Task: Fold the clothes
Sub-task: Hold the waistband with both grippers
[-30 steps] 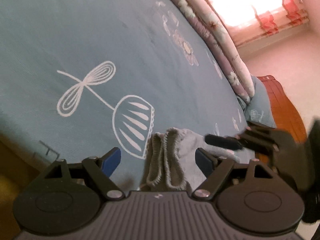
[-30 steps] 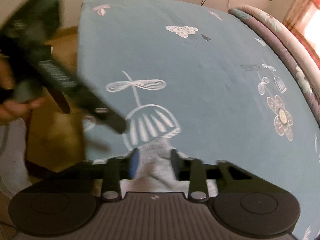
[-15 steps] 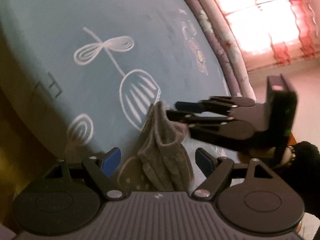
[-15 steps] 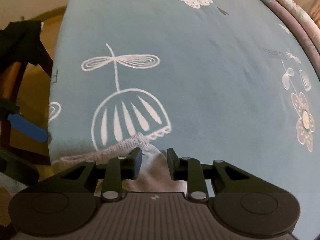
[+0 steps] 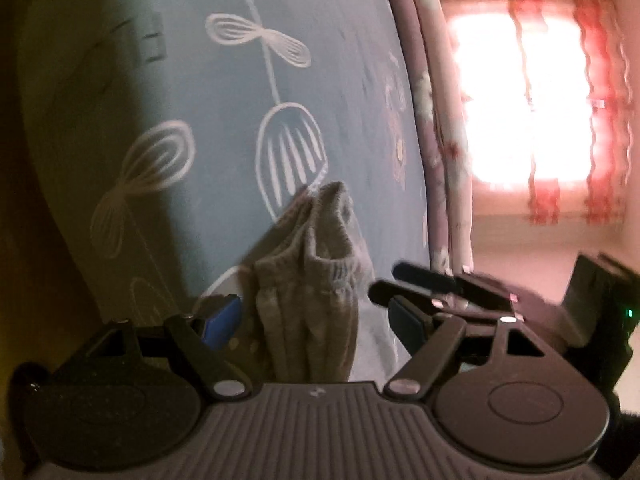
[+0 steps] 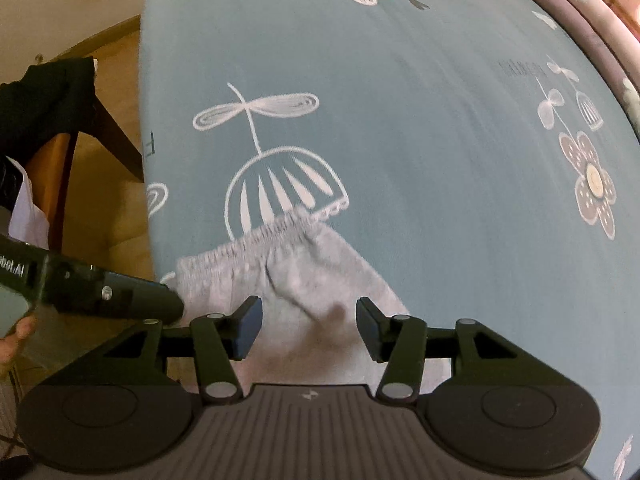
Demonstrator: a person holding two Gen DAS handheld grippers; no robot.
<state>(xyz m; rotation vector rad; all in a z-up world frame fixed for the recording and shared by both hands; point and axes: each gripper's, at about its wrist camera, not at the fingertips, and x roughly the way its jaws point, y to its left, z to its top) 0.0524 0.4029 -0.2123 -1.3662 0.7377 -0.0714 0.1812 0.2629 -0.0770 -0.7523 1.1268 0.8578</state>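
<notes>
The right tongs (image 6: 308,326) are opening over the grey garment (image 6: 304,276) at the bed's (image 6: 440,140) near edge, holding nothing; the left tongs (image 5: 316,322) gape wide around its bunched waistband (image 5: 320,256), ungripped. Close them squarely on it before lifting.

Dim warm light, blown-out window (image 5: 520,100) glare, motion blur, fisheye warping

Grey garment (image 6: 304,276) on blue bedsheet (image 6: 420,120) with white floral drawings

Two close wrist views, both over grey garment (image 5: 308,288) on bedsheet (image 6: 420,120)
</notes>
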